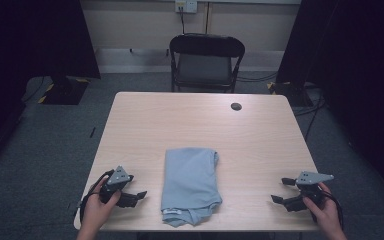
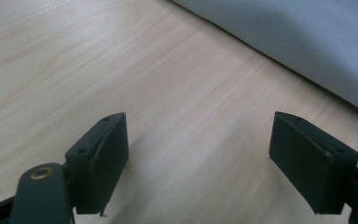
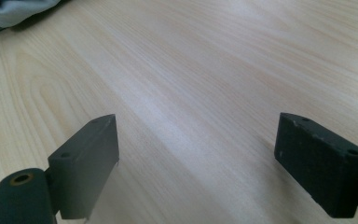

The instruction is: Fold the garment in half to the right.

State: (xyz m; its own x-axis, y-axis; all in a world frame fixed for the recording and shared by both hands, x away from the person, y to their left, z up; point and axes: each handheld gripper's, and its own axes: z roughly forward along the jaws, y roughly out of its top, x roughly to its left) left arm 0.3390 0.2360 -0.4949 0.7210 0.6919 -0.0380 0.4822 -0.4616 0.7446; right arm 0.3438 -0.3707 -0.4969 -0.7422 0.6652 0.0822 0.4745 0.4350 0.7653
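A folded light blue-grey garment (image 1: 190,184) lies on the pale wooden table (image 1: 200,120), near its front edge and about midway across. My left gripper (image 1: 140,194) rests on the table to the garment's left, held in a hand, jaws open and pointing toward the cloth with nothing between them. In the left gripper view the garment (image 2: 307,42) fills the upper right beyond the open left gripper (image 2: 198,163). My right gripper (image 1: 279,191) sits at the table's front right, open and empty, well apart from the cloth. The right gripper view has the right gripper (image 3: 198,163) open over bare wood, with the garment (image 3: 9,11) at top left.
A small dark round spot (image 1: 236,106) marks the table's far side. A black folding chair (image 1: 206,62) stands behind the table. Dark curtains hang at both sides, with cables on the carpet at the right.
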